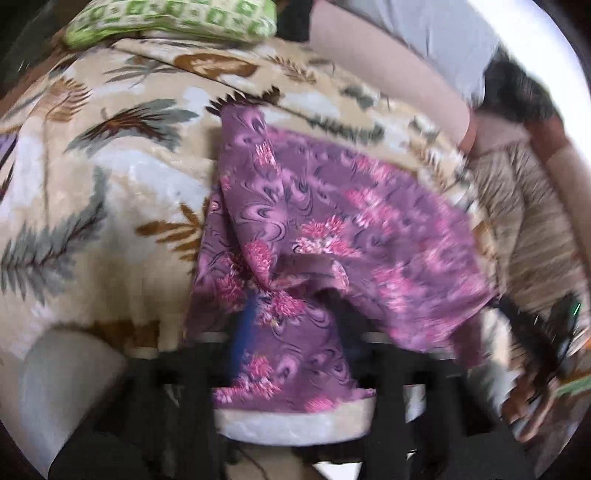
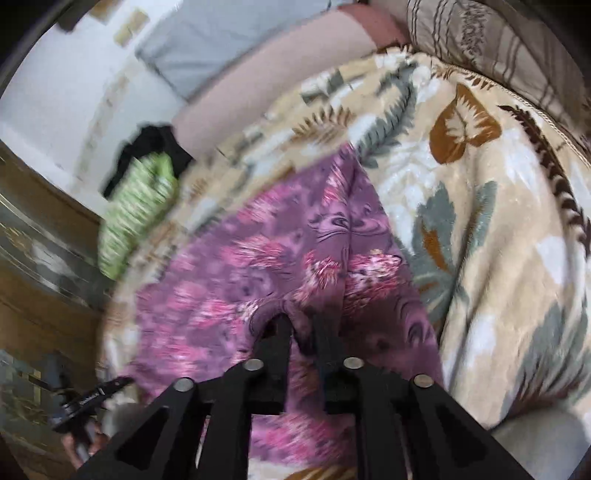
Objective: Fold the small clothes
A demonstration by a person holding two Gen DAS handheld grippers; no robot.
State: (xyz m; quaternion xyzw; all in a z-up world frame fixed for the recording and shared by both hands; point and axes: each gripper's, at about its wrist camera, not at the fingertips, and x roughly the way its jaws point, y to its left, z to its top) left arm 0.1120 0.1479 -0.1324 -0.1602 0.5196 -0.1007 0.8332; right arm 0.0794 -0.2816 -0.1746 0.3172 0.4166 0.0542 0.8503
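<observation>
A purple garment with pink flowers (image 1: 332, 221) lies spread on a leaf-patterned blanket (image 1: 110, 184). My left gripper (image 1: 291, 306) is at its near edge, jaws apart, with a bunched fold of the cloth draped loosely between and over the fingers. In the right wrist view the same garment (image 2: 240, 266) lies ahead. My right gripper (image 2: 301, 325) is at another point on its edge, jaws a little apart, and cloth shows in the gap without being pinched. Both views are blurred.
A green-and-white patterned pillow (image 1: 173, 18) lies at the blanket's far end, also visible as the pillow (image 2: 136, 206) in the right view. A striped cushion (image 2: 498, 48) and a pinkish bolster (image 2: 277, 66) border the bed. A wooden cabinet (image 2: 33, 240) stands beside it.
</observation>
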